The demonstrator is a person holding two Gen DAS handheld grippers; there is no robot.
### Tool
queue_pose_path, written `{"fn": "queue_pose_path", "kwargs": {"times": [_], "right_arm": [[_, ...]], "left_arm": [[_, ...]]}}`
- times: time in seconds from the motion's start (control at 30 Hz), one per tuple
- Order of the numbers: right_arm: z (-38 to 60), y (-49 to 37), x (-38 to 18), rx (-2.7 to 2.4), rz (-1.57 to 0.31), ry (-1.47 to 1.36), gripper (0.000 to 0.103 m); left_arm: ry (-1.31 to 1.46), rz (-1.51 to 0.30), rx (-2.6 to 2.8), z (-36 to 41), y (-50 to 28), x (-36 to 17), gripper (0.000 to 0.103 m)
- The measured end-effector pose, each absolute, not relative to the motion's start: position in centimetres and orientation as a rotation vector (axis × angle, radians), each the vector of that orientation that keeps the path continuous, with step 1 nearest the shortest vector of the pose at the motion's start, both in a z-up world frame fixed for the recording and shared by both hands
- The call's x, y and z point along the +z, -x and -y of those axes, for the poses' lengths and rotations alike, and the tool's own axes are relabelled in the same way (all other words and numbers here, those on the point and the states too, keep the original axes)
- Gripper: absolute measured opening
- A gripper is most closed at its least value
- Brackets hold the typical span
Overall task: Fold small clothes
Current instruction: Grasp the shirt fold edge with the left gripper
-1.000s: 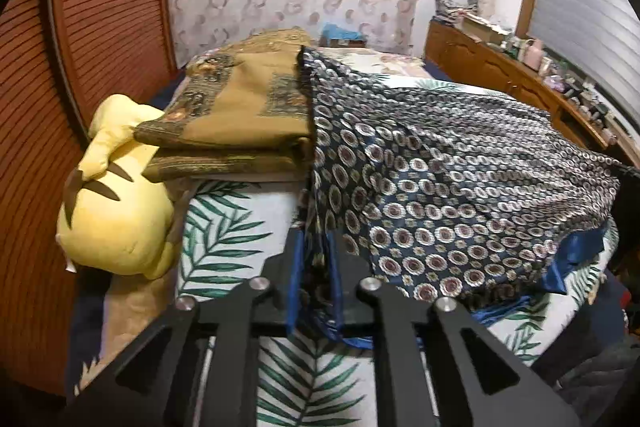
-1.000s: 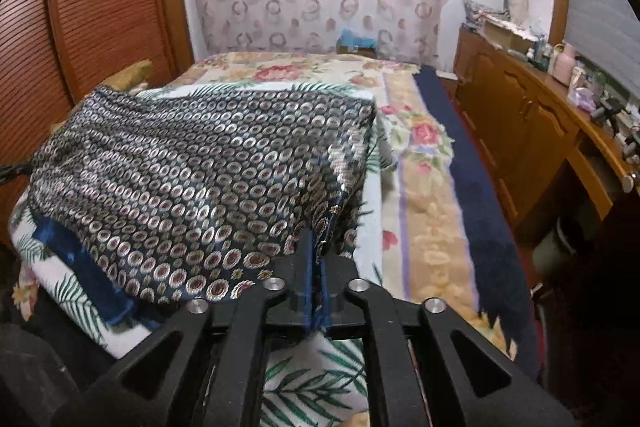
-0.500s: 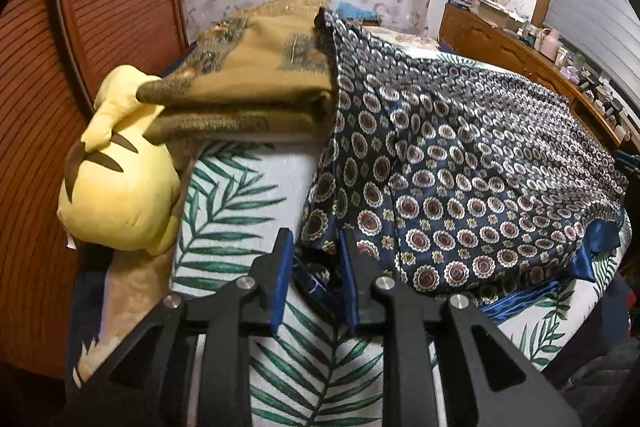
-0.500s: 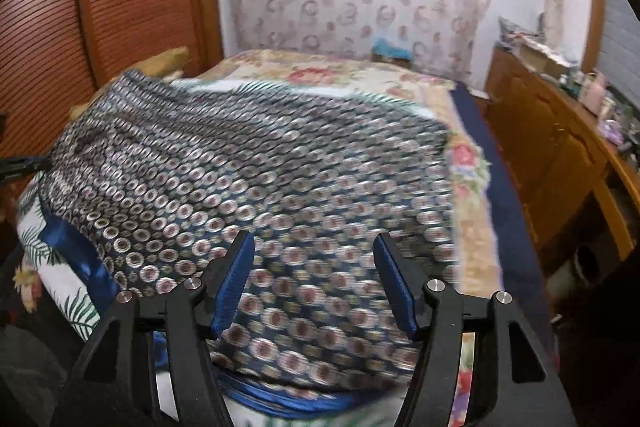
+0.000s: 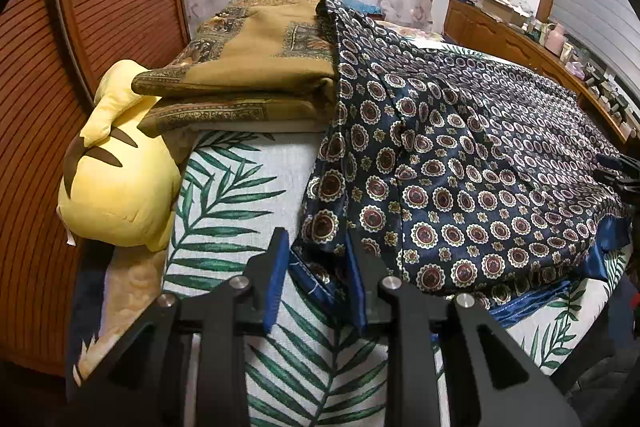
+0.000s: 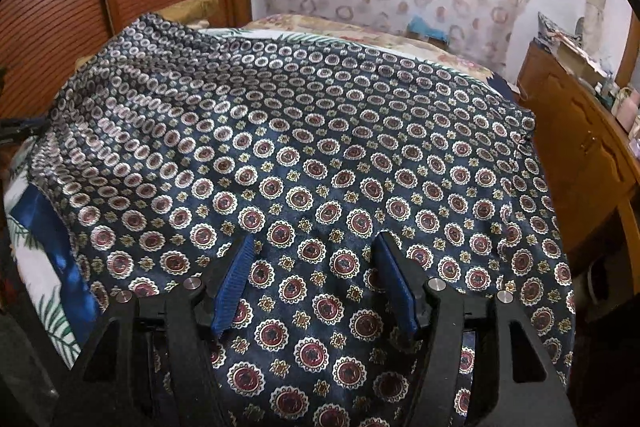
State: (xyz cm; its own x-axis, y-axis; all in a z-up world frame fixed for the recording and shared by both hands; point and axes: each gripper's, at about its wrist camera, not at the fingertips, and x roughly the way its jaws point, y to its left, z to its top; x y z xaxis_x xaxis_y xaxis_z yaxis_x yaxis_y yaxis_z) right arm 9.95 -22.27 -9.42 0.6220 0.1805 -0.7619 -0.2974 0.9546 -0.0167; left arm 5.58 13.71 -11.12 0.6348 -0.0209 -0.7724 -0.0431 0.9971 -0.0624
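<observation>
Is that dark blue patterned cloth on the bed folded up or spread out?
Spread out: the patterned cloth lies wide across the bed, one layer showing, edges rumpled.

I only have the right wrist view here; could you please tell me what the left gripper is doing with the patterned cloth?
Observer: The left gripper is opening, and the blue-hemmed corner of the patterned cloth lies loosely between its fingers.
Operator: Thank you. Is anything lying beside the cloth on that side?
Observer: Yes, a folded brown cloth; the patterned cloth's far edge lies up against it.
Operator: Is there anything else near there?
Observer: A yellow plush toy sits beside the leaf-print cover, tucked partly under the brown cloth's corner and apart from the patterned cloth.
</observation>
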Motion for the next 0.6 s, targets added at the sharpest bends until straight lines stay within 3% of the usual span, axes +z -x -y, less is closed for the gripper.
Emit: {"fn": "queue_pose_path", "kwargs": {"times": [0.6], "right_arm": [[22.72,-9.80,-9.55,0.279,-0.855,0.119,0.066]], "left_arm": [[0.114,-0.869,0.042,-13.87,-5.95,-11.24,0.026]]}}
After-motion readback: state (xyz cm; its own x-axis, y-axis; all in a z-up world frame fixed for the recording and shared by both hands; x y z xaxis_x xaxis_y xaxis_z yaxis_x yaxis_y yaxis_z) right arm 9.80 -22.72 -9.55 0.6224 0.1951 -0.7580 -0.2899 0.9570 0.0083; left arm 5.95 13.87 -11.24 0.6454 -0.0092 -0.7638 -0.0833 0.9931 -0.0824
